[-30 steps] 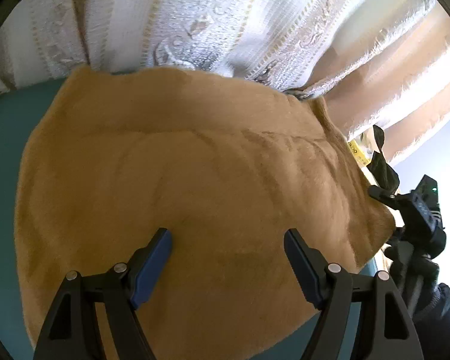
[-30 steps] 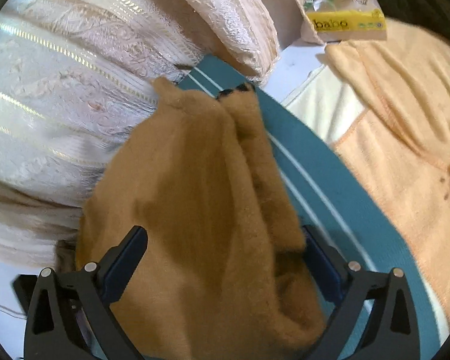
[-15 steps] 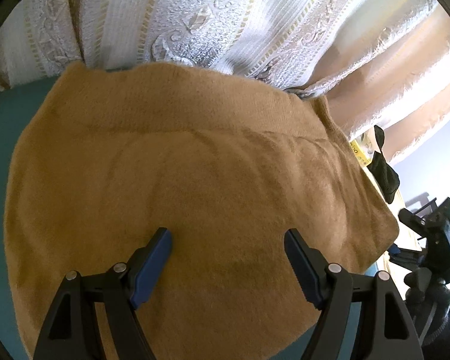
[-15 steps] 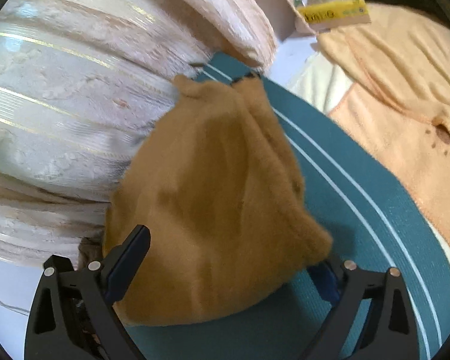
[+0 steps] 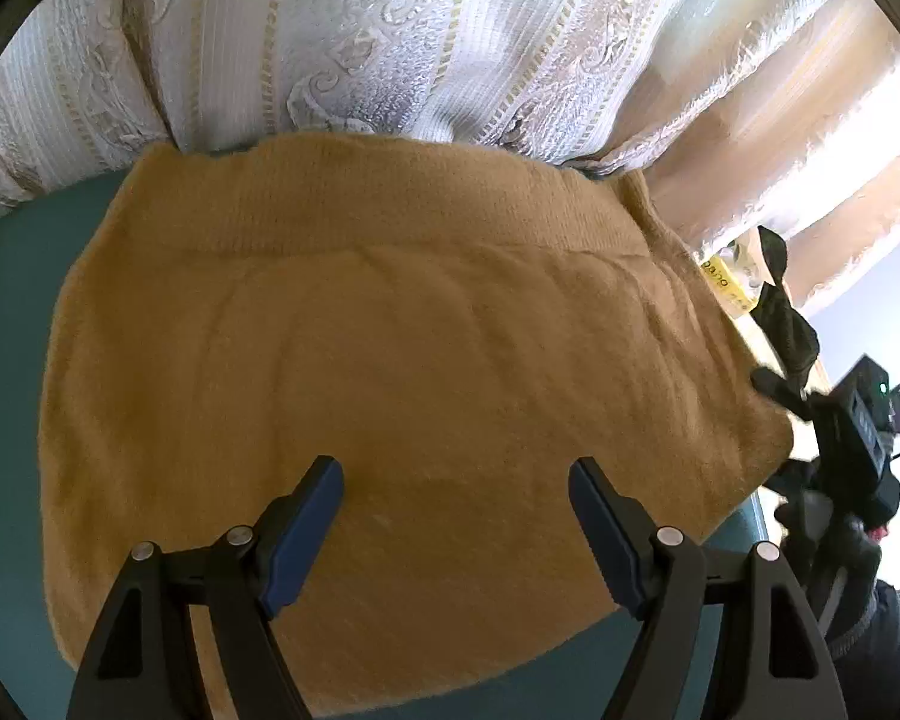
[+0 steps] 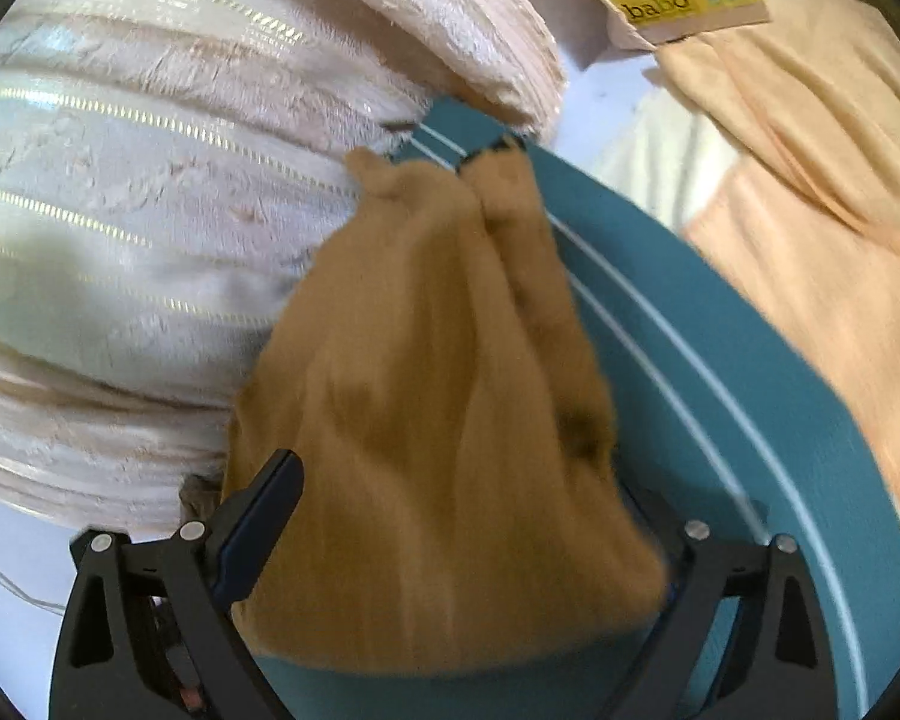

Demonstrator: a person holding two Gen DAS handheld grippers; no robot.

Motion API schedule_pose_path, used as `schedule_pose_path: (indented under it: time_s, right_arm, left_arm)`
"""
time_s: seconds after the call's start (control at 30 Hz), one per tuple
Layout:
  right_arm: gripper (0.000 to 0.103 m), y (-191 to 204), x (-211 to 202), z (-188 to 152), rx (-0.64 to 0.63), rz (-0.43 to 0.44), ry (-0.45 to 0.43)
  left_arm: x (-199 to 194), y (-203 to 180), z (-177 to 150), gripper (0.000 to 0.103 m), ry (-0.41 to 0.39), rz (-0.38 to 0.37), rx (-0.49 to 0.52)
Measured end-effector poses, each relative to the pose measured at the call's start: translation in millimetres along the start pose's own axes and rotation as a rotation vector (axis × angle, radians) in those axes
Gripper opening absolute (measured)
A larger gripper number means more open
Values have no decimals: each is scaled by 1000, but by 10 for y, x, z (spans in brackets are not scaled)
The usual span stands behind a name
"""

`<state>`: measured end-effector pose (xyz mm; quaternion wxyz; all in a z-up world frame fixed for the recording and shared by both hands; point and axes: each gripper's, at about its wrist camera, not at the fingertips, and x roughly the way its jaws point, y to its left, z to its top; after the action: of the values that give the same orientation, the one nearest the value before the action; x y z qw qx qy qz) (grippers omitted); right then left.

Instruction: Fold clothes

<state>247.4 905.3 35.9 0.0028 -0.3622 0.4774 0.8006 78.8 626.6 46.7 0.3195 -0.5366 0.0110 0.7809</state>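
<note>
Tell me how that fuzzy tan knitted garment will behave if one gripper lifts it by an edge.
The fuzzy tan knitted garment would likely drape and sag, since it already lies in soft wrinkles on the teal striped mat. Its thick nap suggests the pads would hold it without much slip. It looks bulky, yet probably light; a single-edge lift may undo the fold.

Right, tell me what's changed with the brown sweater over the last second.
In the left wrist view the brown sweater now spreads wider and flatter across the teal mat. In the right wrist view its near edge has slid back and forth between the right gripper fingers. Neither gripper took hold or let go: the left gripper and the right one stay open. The curtain and peach garment stayed put.
</note>
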Motion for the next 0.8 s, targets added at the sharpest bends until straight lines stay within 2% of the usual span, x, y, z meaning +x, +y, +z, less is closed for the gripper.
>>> schedule_pose_path:
  time_s: [0.07, 0.1, 0.17, 0.2, 0.3, 0.37, 0.47, 0.57, 0.6, 0.67, 0.8]
  right_arm:
    - [95, 3, 57, 72, 1, 12, -1]
    - [90, 7, 86, 99, 2, 15, -1]
    - [74, -4, 114, 117, 0, 8, 11]
    - [61, -14, 123, 117, -1, 1, 20]
    - [45, -23, 137, 116, -14, -24, 47]
    - [43, 6, 106, 111, -18, -26, 53]
    - [42, 133, 62, 100, -52, -28, 37]
    - [45, 181, 140, 87, -65, -50, 34]
    - [49, 188, 177, 82, -67, -59, 35]
    - [49, 204, 249, 72, -71, -77, 37]
    - [33, 376, 168, 51, -96, -135, 1]
  left_arm:
    - [19, -61, -10, 79, 3, 18, 7]
    - [39, -88, -16, 79, 7, 24, 11]
    - [114, -144, -42, 79, 17, 44, 24]
    - [167, -165, -59, 79, 24, 57, 36]
    - [291, -192, -116, 80, 31, 72, 82]
    - [357, -196, -158, 87, 31, 74, 116]
    - [364, -211, -194, 88, 34, 68, 158]
    - [330, -122, -182, 90, 29, 3, 131]
    - [312, -83, -176, 90, 29, -21, 116]
    - [258, 13, -143, 90, 36, -77, 80]
    - [84, 178, -91, 90, 38, -135, 40]
